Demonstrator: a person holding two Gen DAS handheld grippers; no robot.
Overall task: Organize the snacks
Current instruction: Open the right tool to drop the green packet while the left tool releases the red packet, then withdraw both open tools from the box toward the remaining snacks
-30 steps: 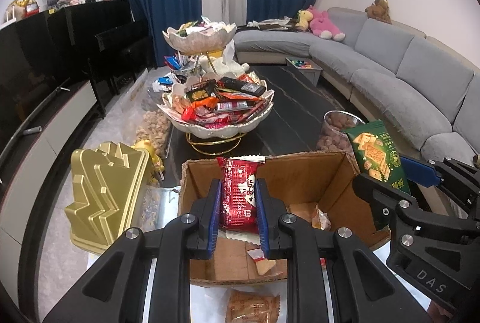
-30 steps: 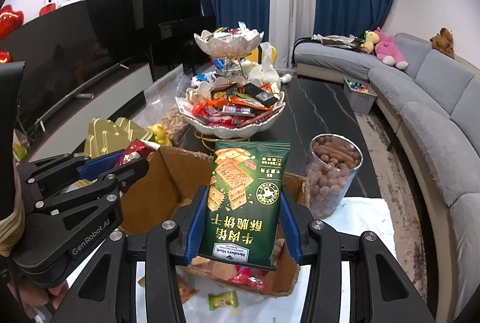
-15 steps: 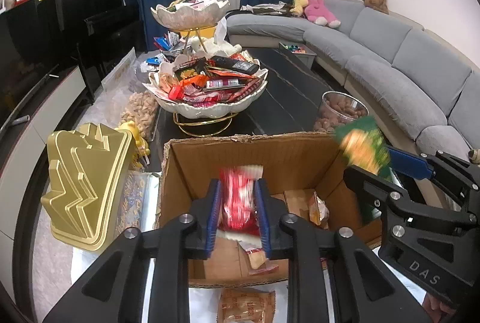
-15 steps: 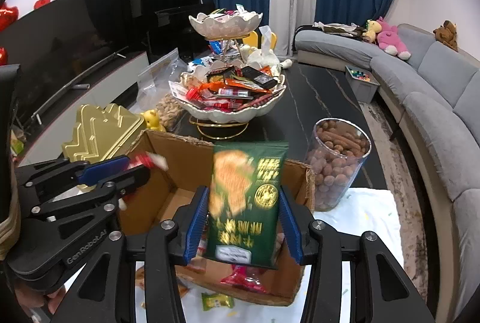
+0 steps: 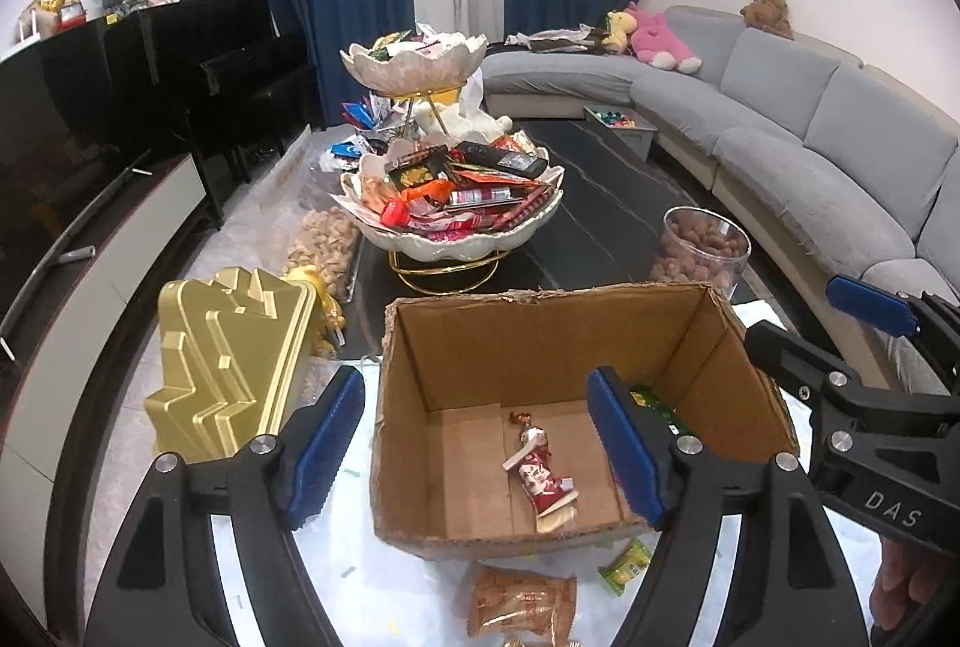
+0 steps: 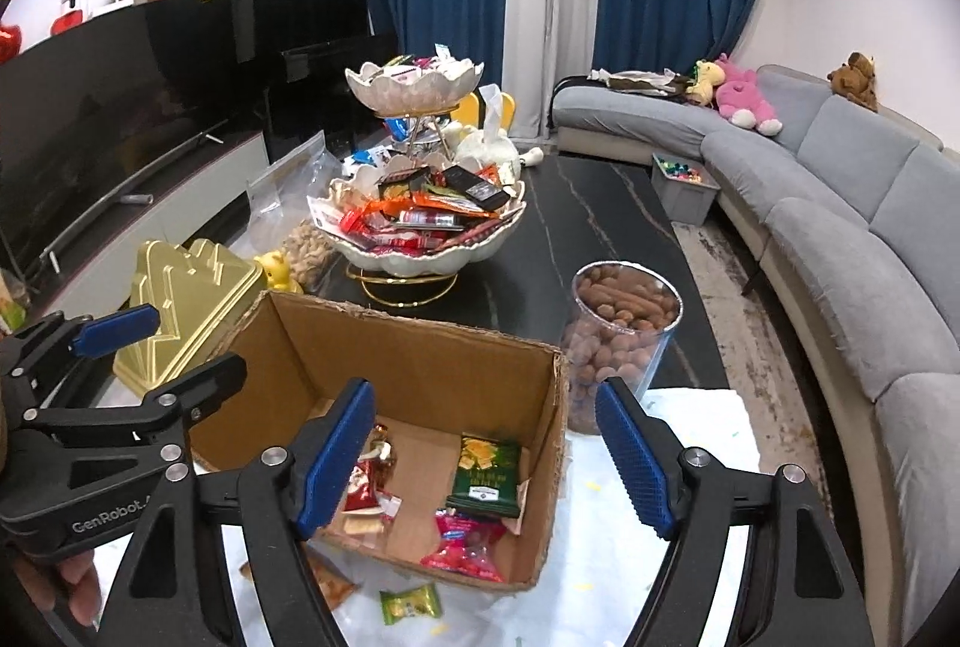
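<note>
Snack packets, orange (image 5: pixel 521 600) and green (image 6: pixel 411 603), lie at the brown cardboard box's (image 5: pixel 540 311) near foot, below both empty, opening tools: left tool (image 5: pixel 477 446), right tool (image 6: pixel 483 458).

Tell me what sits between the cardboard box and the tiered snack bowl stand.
Only bare dark tabletop separates the cardboard box from the tiered snack bowl stand; the right wrist view shows it best.

One cardboard box (image 6: pixel 420 347), one jar (image 6: pixel 624 329), two tiered bowls (image 6: pixel 420 239).
</note>
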